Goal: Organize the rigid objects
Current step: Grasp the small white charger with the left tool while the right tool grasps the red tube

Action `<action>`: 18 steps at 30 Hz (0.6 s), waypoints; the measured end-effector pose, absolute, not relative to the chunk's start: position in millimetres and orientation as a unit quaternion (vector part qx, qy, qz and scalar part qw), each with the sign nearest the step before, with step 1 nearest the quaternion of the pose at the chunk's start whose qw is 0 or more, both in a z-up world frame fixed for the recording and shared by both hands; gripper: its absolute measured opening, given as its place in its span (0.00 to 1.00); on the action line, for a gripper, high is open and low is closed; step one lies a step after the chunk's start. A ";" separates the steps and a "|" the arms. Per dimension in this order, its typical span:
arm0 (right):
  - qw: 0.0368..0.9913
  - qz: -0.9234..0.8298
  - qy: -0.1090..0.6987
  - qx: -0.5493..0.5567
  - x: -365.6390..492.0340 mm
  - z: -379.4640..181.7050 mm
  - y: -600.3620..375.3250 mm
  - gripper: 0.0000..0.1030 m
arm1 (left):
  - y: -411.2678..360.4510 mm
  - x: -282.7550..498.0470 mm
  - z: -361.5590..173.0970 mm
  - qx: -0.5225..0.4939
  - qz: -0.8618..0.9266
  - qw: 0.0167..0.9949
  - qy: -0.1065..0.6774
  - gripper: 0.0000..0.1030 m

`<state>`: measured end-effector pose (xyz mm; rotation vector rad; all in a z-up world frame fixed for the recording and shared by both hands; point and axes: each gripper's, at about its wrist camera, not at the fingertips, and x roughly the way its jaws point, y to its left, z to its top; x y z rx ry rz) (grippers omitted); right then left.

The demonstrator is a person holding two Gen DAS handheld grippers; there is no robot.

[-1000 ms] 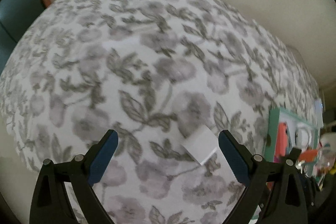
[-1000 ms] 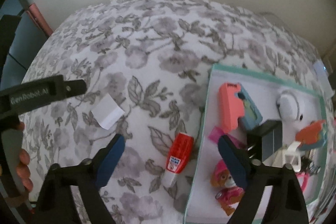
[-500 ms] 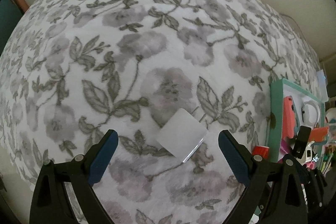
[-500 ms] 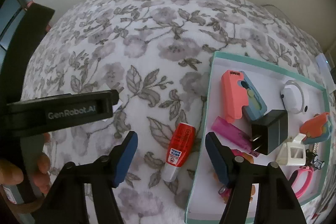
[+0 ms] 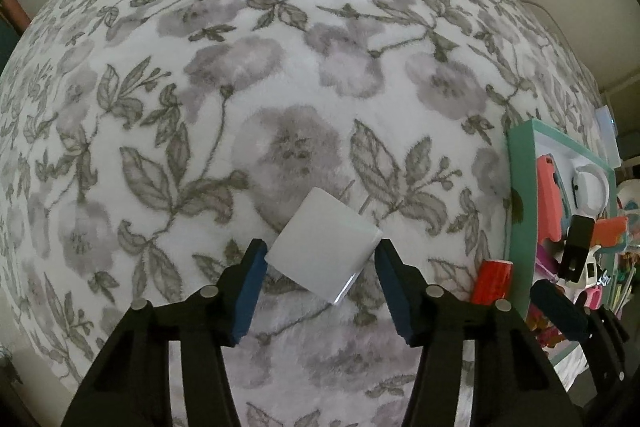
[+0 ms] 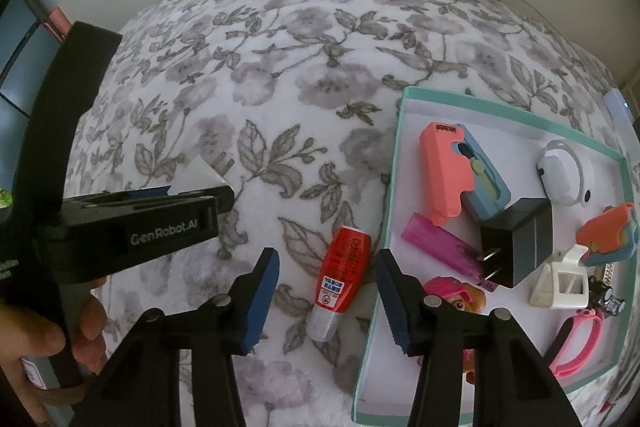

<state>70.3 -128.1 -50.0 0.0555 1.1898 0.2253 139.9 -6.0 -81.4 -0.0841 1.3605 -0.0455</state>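
Note:
A white square charger block (image 5: 326, 246) lies on the floral blanket. My left gripper (image 5: 320, 263) is around it, blue pads at its two corners, jaws partly closed. In the right wrist view the block (image 6: 197, 177) shows its metal prongs above the left gripper's finger. A red and white glue bottle (image 6: 341, 277) lies between the fingers of my right gripper (image 6: 326, 275), which is open around it. The bottle also shows in the left wrist view (image 5: 491, 279).
A teal-rimmed white tray (image 6: 394, 163) at the right holds a pink and blue sharpener (image 6: 452, 175), a black plug adapter (image 6: 516, 239), a pink tube (image 6: 440, 245), a white round case (image 6: 560, 173), a pup toy figure (image 6: 456, 297) and other small items. A wall runs behind the bed.
Both grippers have moved down and forward. The left one's jaws have narrowed onto the white block. The right one's jaws have narrowed around the glue bottle.

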 end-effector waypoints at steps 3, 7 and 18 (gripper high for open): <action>0.820 0.112 0.561 0.030 69.9 -49.9 -127.0 0.47 | 2.0 130.0 -80.2 -0.034 -0.024 0.779 0.626 0.52; 0.817 0.118 0.564 0.028 69.4 -51.5 -123.4 0.47 | 20.5 121.8 -78.1 -0.037 -0.008 0.780 0.624 0.51; 0.797 0.096 0.596 -0.011 69.6 -69.9 -113.7 0.44 | 48.0 119.7 -78.4 -0.042 0.015 0.781 0.623 0.51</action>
